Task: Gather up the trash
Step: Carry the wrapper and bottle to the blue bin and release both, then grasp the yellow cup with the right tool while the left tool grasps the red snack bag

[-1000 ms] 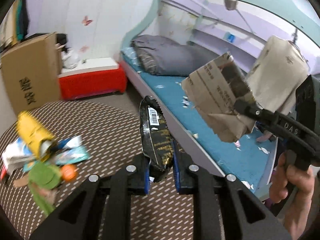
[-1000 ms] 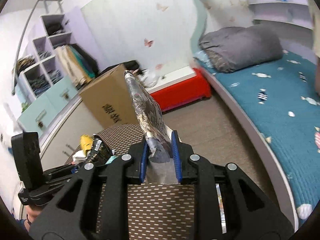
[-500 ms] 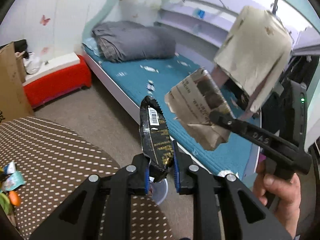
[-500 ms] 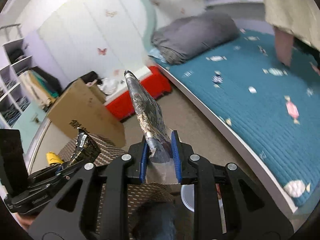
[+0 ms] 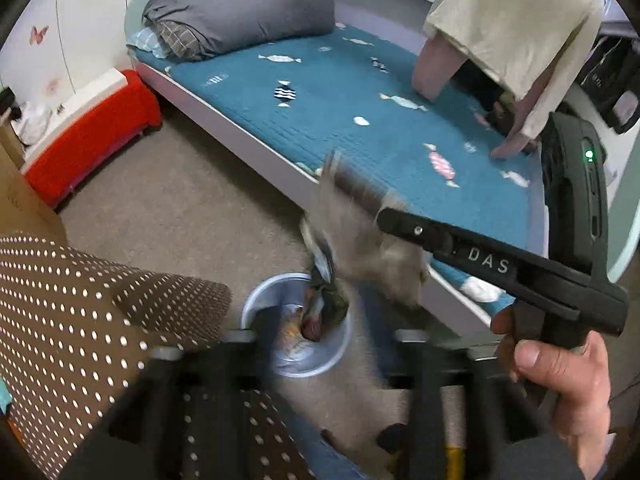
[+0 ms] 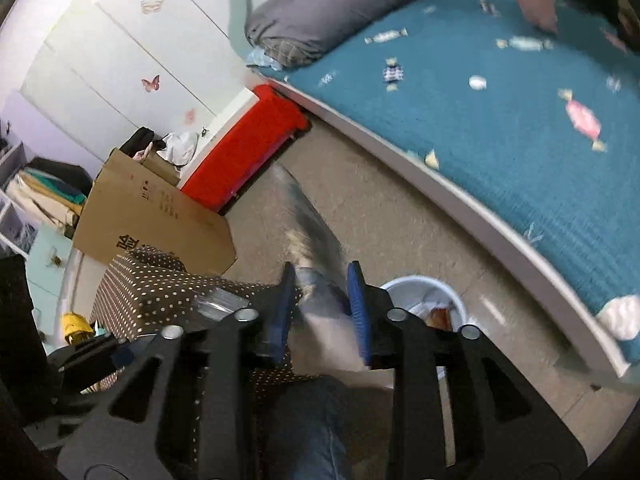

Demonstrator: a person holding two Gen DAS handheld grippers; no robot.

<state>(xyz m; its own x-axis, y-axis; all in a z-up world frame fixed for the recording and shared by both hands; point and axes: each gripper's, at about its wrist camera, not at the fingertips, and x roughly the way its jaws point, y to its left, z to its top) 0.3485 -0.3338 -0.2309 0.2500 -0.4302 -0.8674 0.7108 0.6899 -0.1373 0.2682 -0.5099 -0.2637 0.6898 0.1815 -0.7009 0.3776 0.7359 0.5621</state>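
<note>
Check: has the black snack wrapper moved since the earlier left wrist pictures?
Yes. The black snack wrapper has left the opening left tongs and now drops into the bin.

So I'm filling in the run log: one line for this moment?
left gripper: open, black wrapper dropping into bin | right gripper: jaws just opening, paper wrapper between them

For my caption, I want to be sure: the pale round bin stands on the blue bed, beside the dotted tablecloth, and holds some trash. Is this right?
Not quite: the bin stands on the floor, not on the bed, beside the dotted tablecloth, and holds some trash. The left wrist view shows it.
</note>
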